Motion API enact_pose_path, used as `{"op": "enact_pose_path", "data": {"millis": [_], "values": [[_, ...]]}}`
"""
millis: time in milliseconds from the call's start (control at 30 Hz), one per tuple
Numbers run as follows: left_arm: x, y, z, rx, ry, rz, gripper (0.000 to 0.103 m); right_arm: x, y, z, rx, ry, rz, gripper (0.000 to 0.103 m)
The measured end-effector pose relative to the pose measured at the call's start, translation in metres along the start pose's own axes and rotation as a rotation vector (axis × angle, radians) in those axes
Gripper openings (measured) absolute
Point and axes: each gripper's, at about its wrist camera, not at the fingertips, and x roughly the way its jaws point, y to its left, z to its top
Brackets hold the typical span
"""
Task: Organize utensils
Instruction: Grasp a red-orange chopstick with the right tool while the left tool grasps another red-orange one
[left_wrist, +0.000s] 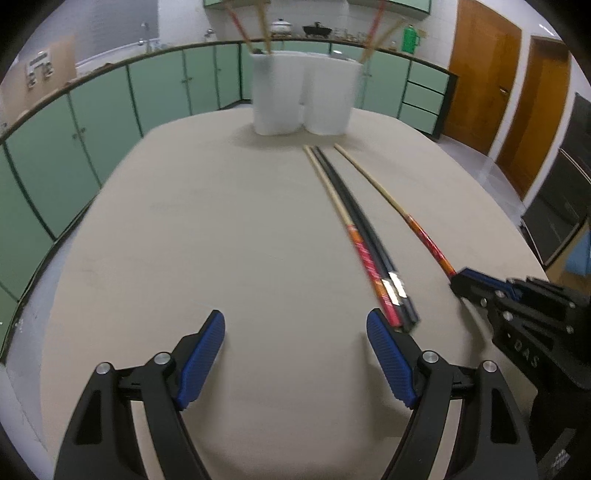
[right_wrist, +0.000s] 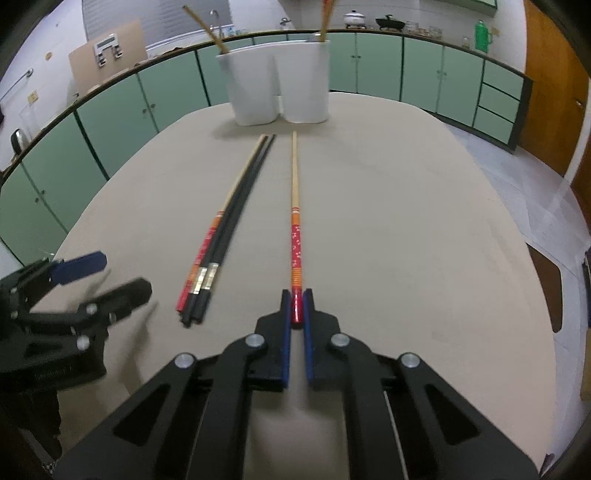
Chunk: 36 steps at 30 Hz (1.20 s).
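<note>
You were working in a kitchen. Beyond your fingers ran a long row of green cabinet doors (right_wrist: 376, 62) under a dark-edged worktop (left_wrist: 110, 62), curving round the room. On that worktop, far ahead of the fingers, stood a white lidded pot (right_wrist: 355, 17), a black pan (right_wrist: 389, 22) and a green jug (right_wrist: 482, 35), and to the left of them a tap (right_wrist: 214, 16) rose over what seemed to be a sink. Nearer your fingers, a white two-part utensil holder (right_wrist: 280, 81) stood on the beige counter (right_wrist: 406, 221) with chopsticks (right_wrist: 295, 177) lying before it. Wooden doors (left_wrist: 480, 74) closed the room off to the right of your fingers.
</note>
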Motion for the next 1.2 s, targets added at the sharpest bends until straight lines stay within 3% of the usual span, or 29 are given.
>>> {"op": "enact_pose_path", "data": {"millis": [233, 933, 1033, 1200], "values": [[0.009, -0.024, 0.0, 0.032, 0.013, -0.013, 0.078, -0.003, -0.01, -0.003, 0.007, -0.006, -0.008, 0.005], [0.011, -0.027, 0.001, -0.045, -0.021, 0.028, 0.075, -0.003, -0.014, -0.004, 0.018, -0.011, 0.011, 0.005], [0.012, -0.029, 0.002, -0.056, -0.022, 0.041, 0.068, -0.003, -0.013, -0.005, 0.016, -0.01, 0.01, 0.005], [0.014, -0.031, 0.005, -0.067, -0.03, 0.052, 0.039, -0.002, -0.014, -0.004, 0.016, -0.008, 0.011, 0.006]]}}
